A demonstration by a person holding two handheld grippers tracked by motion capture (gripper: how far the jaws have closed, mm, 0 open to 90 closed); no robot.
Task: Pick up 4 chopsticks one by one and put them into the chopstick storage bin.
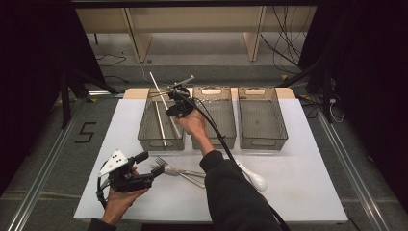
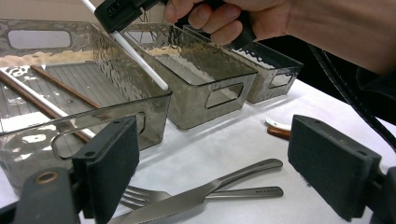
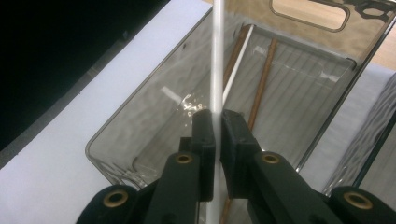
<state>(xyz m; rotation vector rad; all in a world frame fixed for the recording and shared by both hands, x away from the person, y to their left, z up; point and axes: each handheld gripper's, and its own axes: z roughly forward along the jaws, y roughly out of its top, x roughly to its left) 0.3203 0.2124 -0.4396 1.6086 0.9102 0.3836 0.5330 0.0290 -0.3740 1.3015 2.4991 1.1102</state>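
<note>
We had the right hand-held gripper point(image 3: 217, 122) clenched on a white chopstick point(image 3: 217, 56), held over the leftmost bin point(image 1: 144, 126) of three smoked-plastic bins at the far side of the counter point(image 1: 298, 178). The stick slanted, its lower end dipping toward the bin's inside while its upper end stuck out past the far rim. To place it well, we judged it best to tip the stick closer to level, line it up with the bin's long side, lower it beside the chopsticks point(image 2: 65, 86) already lying on the floor of the bin, and let go only once the low end was resting there, so it would not bounce or catch the rim. The left hand-held gripper point(image 2: 212, 163) stood released and empty, hovering low over the fork point(image 2: 140, 196) and knife point(image 2: 196, 193) near the counter's front edge, with a white spoon point(image 1: 255, 179) lying further right. The forearm hid part of the middle bin point(image 1: 216, 115) in the high view, and we could not tell how many chopsticks lay in the leftmost bin, since the textured wall blurred them.
</note>
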